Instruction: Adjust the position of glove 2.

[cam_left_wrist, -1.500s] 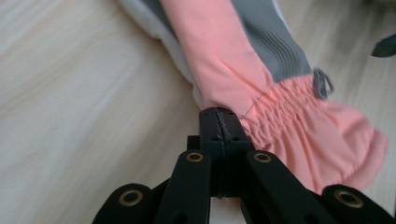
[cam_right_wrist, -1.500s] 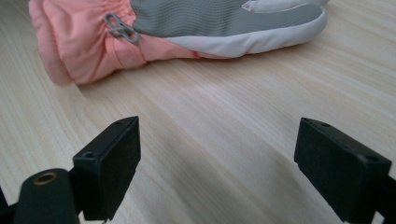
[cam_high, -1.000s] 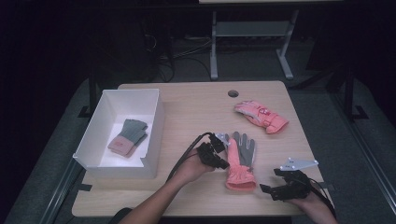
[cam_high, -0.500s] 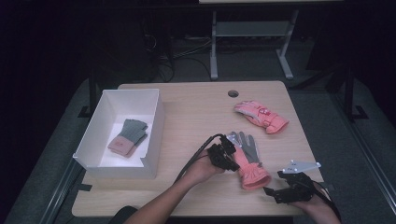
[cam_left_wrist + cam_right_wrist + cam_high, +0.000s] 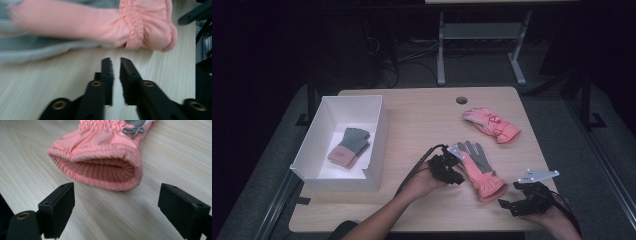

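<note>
I see the pink-and-grey glove (image 5: 479, 170) lying flat on the counter (image 5: 422, 120), well to the right of the white box (image 5: 377, 135), which already holds a knitted glove (image 5: 348, 146). My left gripper (image 5: 115, 63) sits just beside the glove's near edge, jaws almost pressed together with nothing between them. My right gripper (image 5: 115, 202) faces the glove's open cuff (image 5: 100, 171) with jaws spread wide, empty. To do this well, I would ease the right jaws forward around the cuff's thick rim and close firmly on both layers, so the glove lifts clean toward the box.
</note>
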The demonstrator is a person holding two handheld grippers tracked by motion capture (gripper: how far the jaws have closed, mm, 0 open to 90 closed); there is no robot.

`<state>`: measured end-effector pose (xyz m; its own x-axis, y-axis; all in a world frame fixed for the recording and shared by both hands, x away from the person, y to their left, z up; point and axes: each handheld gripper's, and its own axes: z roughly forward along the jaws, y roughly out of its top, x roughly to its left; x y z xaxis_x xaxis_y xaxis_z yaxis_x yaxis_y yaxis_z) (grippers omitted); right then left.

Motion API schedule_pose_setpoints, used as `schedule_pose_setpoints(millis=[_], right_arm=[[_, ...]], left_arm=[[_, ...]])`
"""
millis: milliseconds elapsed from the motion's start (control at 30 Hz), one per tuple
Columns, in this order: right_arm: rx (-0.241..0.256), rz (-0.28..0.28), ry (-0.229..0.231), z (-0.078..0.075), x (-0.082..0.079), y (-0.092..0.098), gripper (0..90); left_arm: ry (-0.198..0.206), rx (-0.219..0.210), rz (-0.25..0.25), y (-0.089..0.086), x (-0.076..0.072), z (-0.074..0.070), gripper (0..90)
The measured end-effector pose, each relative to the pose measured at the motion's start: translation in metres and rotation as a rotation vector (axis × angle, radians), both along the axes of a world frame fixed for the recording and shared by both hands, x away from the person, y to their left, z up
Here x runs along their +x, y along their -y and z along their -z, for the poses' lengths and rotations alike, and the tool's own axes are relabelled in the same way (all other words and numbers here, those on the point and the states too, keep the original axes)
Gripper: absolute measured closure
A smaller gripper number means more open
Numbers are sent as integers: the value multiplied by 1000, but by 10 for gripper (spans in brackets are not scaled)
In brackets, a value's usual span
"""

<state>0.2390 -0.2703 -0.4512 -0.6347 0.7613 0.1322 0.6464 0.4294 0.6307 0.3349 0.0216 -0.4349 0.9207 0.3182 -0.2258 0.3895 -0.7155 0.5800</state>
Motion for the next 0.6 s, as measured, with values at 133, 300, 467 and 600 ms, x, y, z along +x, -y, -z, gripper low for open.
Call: schedule_pose_setpoints(millis=[133, 300, 467, 600], right_arm=[[-3, -15, -8, -4, 4, 3, 134], [18, -33, -12, -14, 16, 8, 146], [37, -28, -6, -23, 35, 8, 194], [39, -25, 13, -27, 53, 5, 210]], left_arm=[[23, -1, -32, -23, -5, 2, 640], [56, -3, -64, -43, -14, 2, 462], [84, -33, -92, -58, -23, 0, 311], [92, -25, -94, -68, -29, 4, 256]])
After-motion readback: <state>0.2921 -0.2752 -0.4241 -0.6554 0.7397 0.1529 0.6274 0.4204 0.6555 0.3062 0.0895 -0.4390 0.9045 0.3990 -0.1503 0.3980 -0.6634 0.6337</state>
